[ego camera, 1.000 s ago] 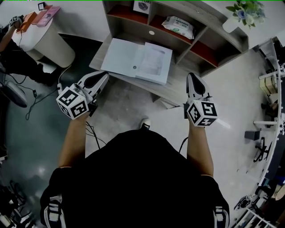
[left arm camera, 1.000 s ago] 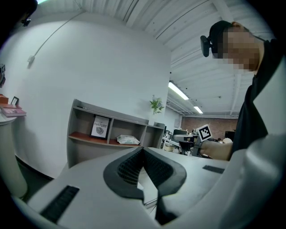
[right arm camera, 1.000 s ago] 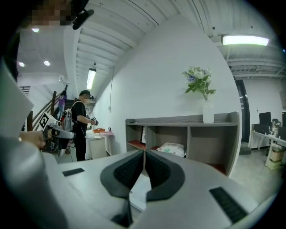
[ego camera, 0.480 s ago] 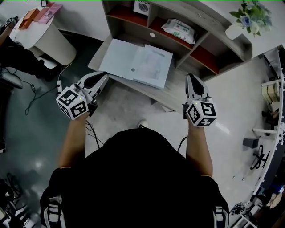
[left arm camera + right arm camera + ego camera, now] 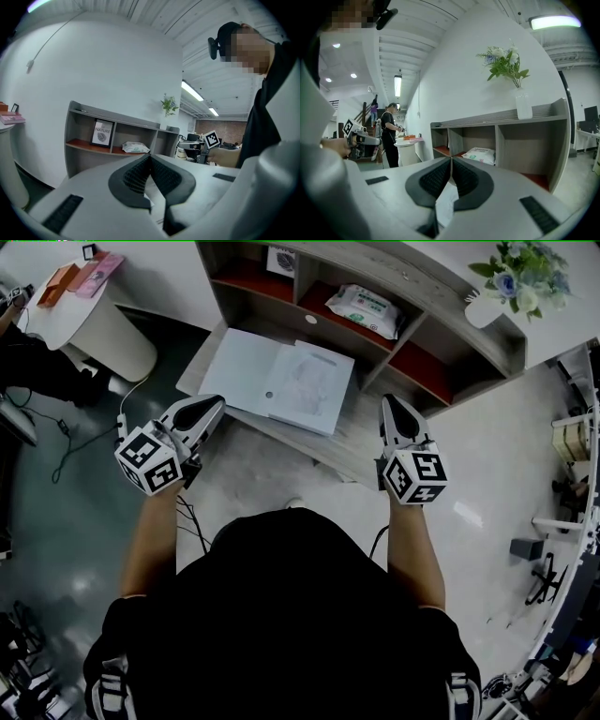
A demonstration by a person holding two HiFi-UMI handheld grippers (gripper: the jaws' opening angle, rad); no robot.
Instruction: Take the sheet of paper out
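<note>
Grey desk (image 5: 349, 442) under a cubby shelf (image 5: 431, 282), viewed from above. Far left: round white table (image 5: 94, 326), no part of the job. Next, left gripper (image 5: 214, 405), tips pressed together on nothing, hovering off the desk's near-left corner, just short of the folder (image 5: 234, 362). Lying open on the desk, that folder: pale left leaf bare, sheet (image 5: 311, 382) on the right leaf, faintly printed. Tucked under a clear cover or loose, cannot tell. Further right, right gripper (image 5: 391, 405), likewise closed and empty, over the desk's near edge, apart from the sheet. Beyond, in a cubby, wipes (image 5: 366, 298); plant (image 5: 514, 273) on top at far right.

Probably the approach step. To do it well: spread both pairs of tips before arriving. Pin the left leaf flat with the left gripper near the snap (image 5: 270, 395). Bring the right gripper in low at the sheet's free right edge, lift only that one layer, pinch lightly, draw out rightward along the desk. Avoid nipping the leaf together with the paper; avoid creasing.
</note>
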